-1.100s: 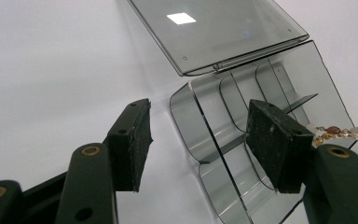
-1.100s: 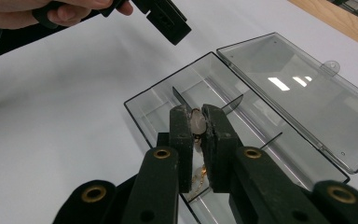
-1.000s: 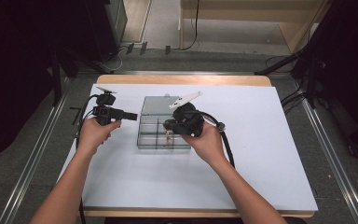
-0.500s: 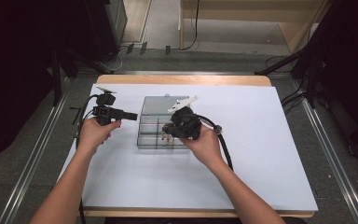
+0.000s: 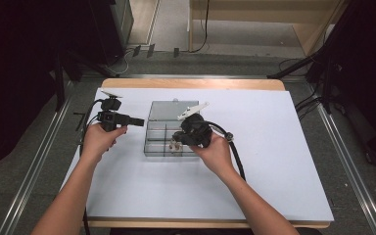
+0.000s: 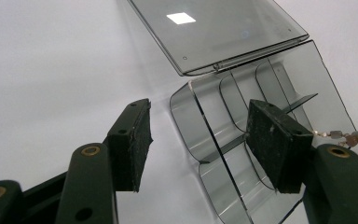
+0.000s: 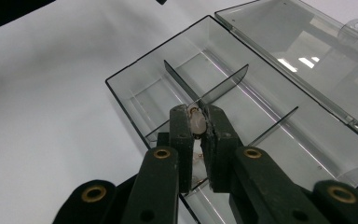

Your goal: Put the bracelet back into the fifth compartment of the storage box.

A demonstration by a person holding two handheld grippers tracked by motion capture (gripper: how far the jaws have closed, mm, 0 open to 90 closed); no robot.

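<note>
Bead bracelet (image 7: pixel 196 122) in right gripper (image 7: pixel 198 116) over organizer box (image 7: pixel 135 100)

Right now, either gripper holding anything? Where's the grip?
Right gripper pinches a pale beaded string by one bead, over the clear box. Left gripper open, holding nothing.

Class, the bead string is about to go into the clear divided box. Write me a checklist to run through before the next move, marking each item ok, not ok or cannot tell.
1. Lid of the clear box is folded open, compartments uncovered: ok.
2. Right hand-held gripper is shut on the bead string, pale beads pinched between its pads: ok.
3. The gripper is above the box, over its near compartments: ok.
4. Target compartment has nothing in it: ok for the sections seen in the right gripper view; which one is intended, cannot tell.
5. Left hand-held gripper is open and beside the box, out of the way: ok.
6. The hanging end of the string is clear of the dividers: cannot tell.
</note>
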